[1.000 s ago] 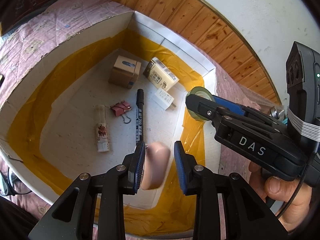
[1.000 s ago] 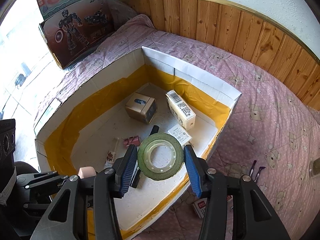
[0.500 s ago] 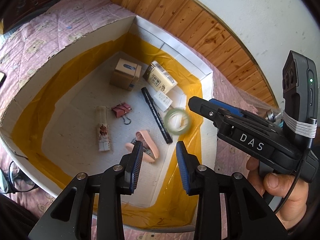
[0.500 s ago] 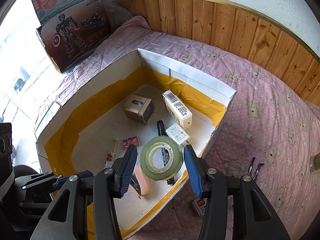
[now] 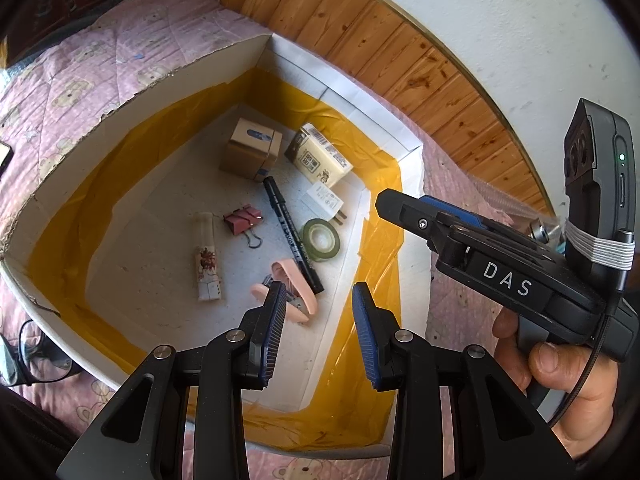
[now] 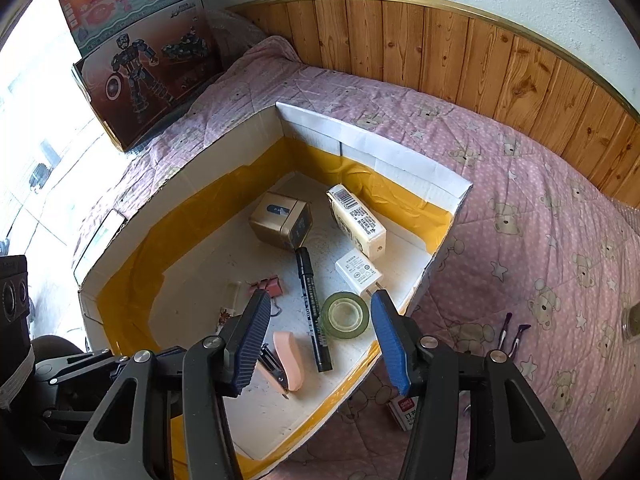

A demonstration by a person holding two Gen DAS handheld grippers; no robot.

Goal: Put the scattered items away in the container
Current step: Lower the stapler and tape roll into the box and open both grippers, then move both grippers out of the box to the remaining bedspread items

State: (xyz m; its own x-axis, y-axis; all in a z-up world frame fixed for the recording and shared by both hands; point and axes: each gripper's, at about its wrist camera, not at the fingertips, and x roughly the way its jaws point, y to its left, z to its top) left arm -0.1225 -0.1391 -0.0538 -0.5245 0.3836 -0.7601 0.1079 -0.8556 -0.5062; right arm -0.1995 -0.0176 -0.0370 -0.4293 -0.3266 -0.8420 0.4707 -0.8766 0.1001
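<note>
bare floor lies in the box's (image 6: 372, 148) left half, open from above – the right half is crowded by marker (image 6: 314, 308), tape roll (image 6: 345, 315), stapler (image 6: 286, 356), charger (image 6: 358, 274) and binder clip (image 6: 267, 286).

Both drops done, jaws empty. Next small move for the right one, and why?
Probably swing the right hand-held gripper, open and empty, toward the small red-and-white box lying on the quilt just outside the container. The tape roll and stapler already lie inside.

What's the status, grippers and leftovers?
Left gripper open, empty. Right gripper open, empty. Tape roll and pink stapler down in box. Small packet and tweezers outside on quilt.
</note>
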